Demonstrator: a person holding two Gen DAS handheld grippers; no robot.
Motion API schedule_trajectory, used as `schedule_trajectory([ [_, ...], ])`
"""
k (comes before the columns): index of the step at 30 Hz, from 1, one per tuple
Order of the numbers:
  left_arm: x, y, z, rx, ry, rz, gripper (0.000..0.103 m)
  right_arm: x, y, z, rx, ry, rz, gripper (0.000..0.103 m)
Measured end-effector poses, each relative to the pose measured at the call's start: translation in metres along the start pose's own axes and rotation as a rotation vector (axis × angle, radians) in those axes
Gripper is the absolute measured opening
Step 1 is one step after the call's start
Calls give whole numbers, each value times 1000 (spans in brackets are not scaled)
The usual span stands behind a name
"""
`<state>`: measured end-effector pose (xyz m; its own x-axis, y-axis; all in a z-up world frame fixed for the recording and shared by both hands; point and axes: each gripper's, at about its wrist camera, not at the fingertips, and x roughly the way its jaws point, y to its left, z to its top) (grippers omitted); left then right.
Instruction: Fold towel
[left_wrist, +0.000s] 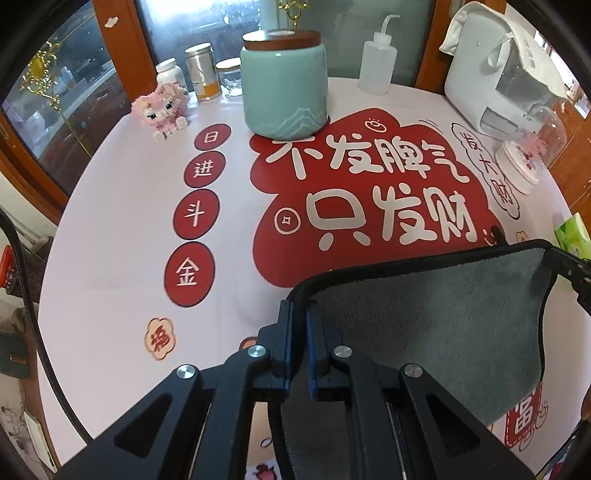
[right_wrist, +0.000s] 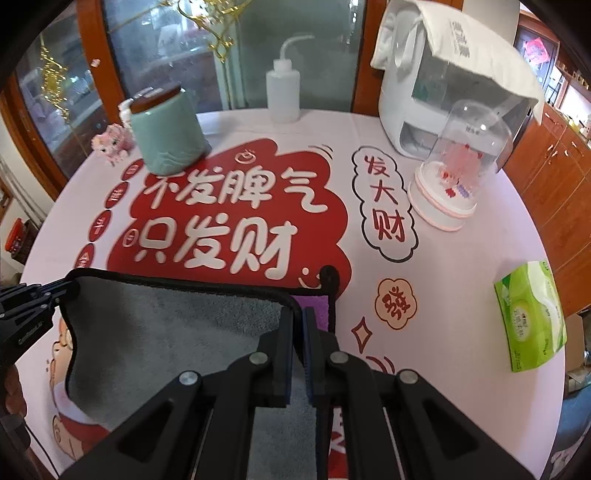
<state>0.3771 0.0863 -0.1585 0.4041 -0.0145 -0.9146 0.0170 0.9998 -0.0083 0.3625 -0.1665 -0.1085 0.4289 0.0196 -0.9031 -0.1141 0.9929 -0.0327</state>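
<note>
A grey towel (left_wrist: 443, 325) with a black trimmed edge hangs stretched between my two grippers above the table. My left gripper (left_wrist: 299, 314) is shut on its left corner. My right gripper (right_wrist: 299, 317) is shut on its right corner, and the grey cloth (right_wrist: 166, 332) spreads to the left of it. A purple underside (right_wrist: 314, 306) and a black hanging loop (right_wrist: 330, 277) show just past the right gripper. The other gripper shows at the far edge of each view: the right one (left_wrist: 580, 273) and the left one (right_wrist: 55, 291).
The round table (left_wrist: 122, 229) has a white cloth with red Chinese lettering. At the back stand a teal jar (left_wrist: 284, 85), a squeeze bottle (left_wrist: 376, 62), small jars (left_wrist: 199, 70), a pink toy pig (left_wrist: 162, 109) and a white appliance (right_wrist: 436, 85). A clear dome (right_wrist: 458, 173) and a green tissue pack (right_wrist: 532, 314) are at right.
</note>
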Motion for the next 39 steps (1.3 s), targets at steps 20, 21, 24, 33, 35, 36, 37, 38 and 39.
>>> schedule_trajectory([
  [20,54,-4,9,-47,43,15,5,57,-7,1,40,76,-5,5],
  [21,54,-4,9,-46,43,16,5,59,-8,1,40,78,-6,5],
  [24,56,-4,9,-50,39,17,5,63,-8,0,43,82,-5,5],
  [33,56,-4,8,-43,26,26,6,73,-6,-2,37,94,-15,5],
  [35,56,-5,7,-41,24,30,6,74,-6,-2,35,95,-19,5],
  [36,56,-5,7,-40,23,32,6,74,-6,-2,35,96,-20,5],
  [37,55,-5,7,-39,22,34,7,74,-6,-2,35,96,-22,5],
  [38,55,-6,7,-39,22,41,9,75,-5,-2,34,96,-24,5],
  [39,55,-6,6,-39,23,45,11,74,-5,-2,33,96,-27,5],
])
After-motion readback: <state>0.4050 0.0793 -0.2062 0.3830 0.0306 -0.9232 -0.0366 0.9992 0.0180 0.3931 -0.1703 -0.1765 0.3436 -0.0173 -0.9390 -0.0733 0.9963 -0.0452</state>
